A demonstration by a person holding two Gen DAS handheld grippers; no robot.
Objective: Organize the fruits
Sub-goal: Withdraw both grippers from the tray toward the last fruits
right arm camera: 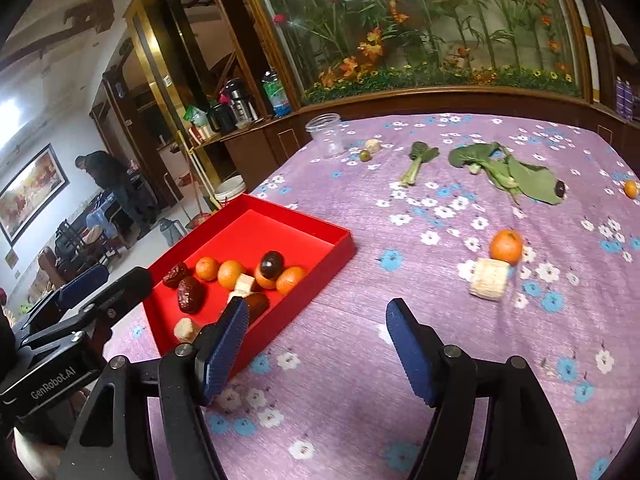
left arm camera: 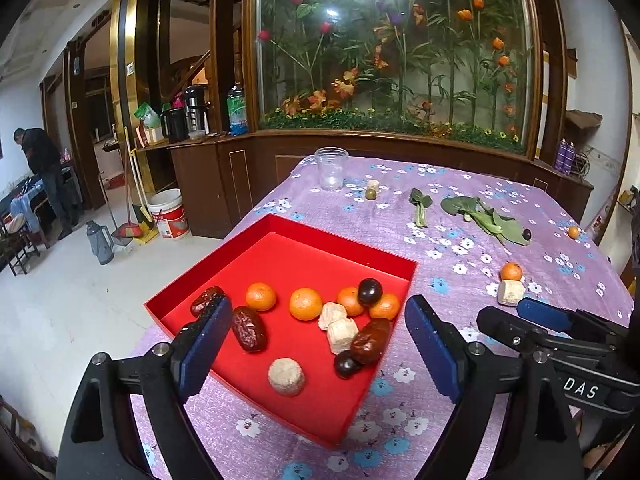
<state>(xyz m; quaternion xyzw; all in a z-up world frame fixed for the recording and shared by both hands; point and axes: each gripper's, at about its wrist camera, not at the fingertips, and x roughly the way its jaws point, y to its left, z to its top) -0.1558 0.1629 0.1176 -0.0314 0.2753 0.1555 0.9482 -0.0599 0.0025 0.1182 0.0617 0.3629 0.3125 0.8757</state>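
Your left gripper [left arm camera: 316, 344] fills the bottom of the left wrist view, its blue pads spread wide with nothing between them, hanging over the near end of the red tray [left arm camera: 280, 224]. That reads as a tool that has nothing to carry just now. Below it the tray already holds most of the haul: four mandarins [left arm camera: 305, 303] in a loose row, wrinkled red dates [left arm camera: 249, 328] to the left and right, two dark plums [left arm camera: 369, 291] and several pale cut chunks [left arm camera: 286, 376]. They crowd the near half, likely because that is the end you reach first, so the far half stays free. Your right gripper [left arm camera: 536, 314] shows at the right edge, over the flowered tablecloth [left arm camera: 452, 196]; from here you cannot tell how its jaws stand.

From the right wrist view, your right gripper [right arm camera: 316, 344] is also released, pads apart and empty, above bare cloth just beside the tray's right wall [right arm camera: 344, 246]. Ahead and to the right lies a loose mandarin [right arm camera: 506, 246] touching a pale chunk [right arm camera: 489, 279]; these look like the next pickup, and the open jaws suit that approach. Because the two touch, you may nudge one while closing on the other. Farther off remain a dark plum [right arm camera: 559, 188] against the leafy greens [right arm camera: 516, 172], a small mandarin [right arm camera: 631, 188] at the right edge, and a green fruit [right arm camera: 364, 155] near the clear cup [right arm camera: 326, 136].
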